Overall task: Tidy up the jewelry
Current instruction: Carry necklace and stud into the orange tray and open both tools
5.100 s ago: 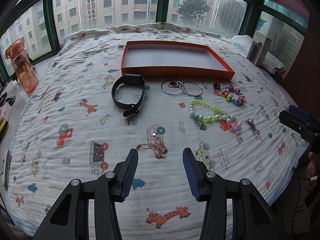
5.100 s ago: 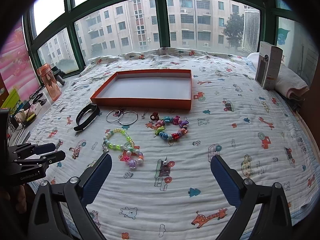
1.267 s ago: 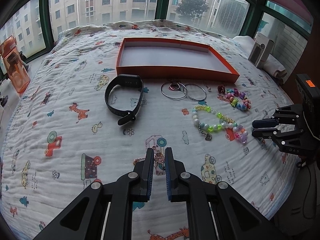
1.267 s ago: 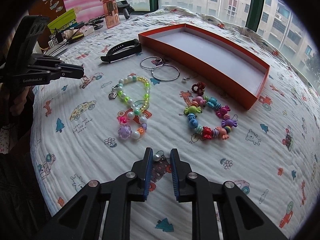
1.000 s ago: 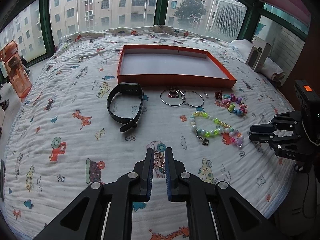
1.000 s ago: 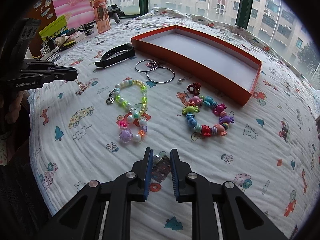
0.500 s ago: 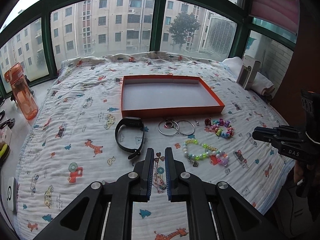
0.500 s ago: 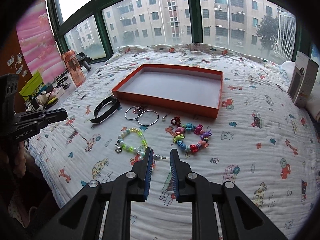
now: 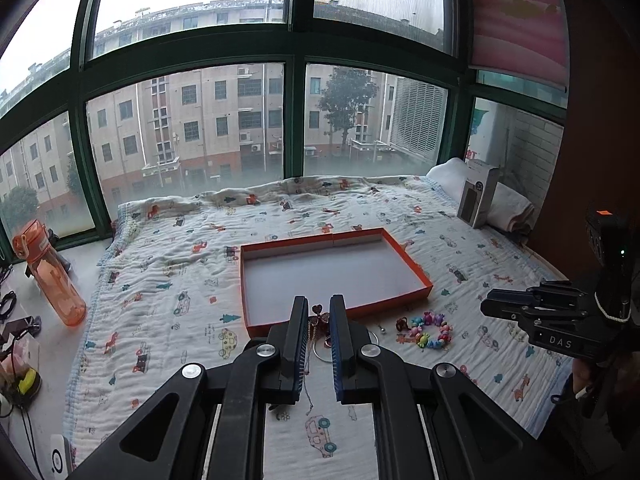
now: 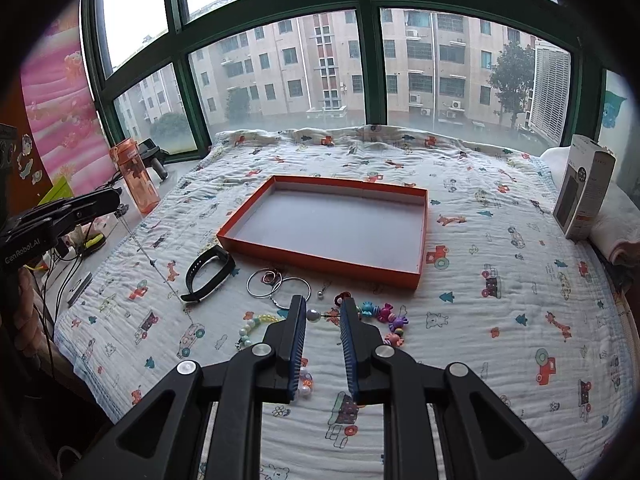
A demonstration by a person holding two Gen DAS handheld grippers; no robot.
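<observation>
My left gripper (image 9: 319, 309) is shut on a rose-gold necklace (image 9: 319, 314), held high above the bed; its thin chain (image 10: 156, 266) hangs down from the gripper (image 10: 102, 200) to the blanket. My right gripper (image 10: 322, 312) is shut on a pearl earring (image 10: 313, 315), lifted above the bed; it also shows in the left wrist view (image 9: 490, 307). The empty orange tray (image 10: 418, 270) lies ahead, also in the left wrist view (image 9: 412, 296). On the blanket lie a black wristband (image 10: 208, 274), silver hoops (image 10: 278, 284), a colourful candy bracelet (image 9: 426, 330) and a green-white bead bracelet (image 10: 256, 322).
An orange water bottle (image 9: 50, 274) stands on the sill at left. A grey-white box (image 10: 584, 188) and a folded white towel (image 9: 508, 204) sit at the bed's right side. Cables and small items lie off the left edge (image 10: 86, 246).
Both grippers closed on their pieces and have risen well above the bed; the necklace chain now hangs free from the left gripper and the pearl earring is off the blanket.
</observation>
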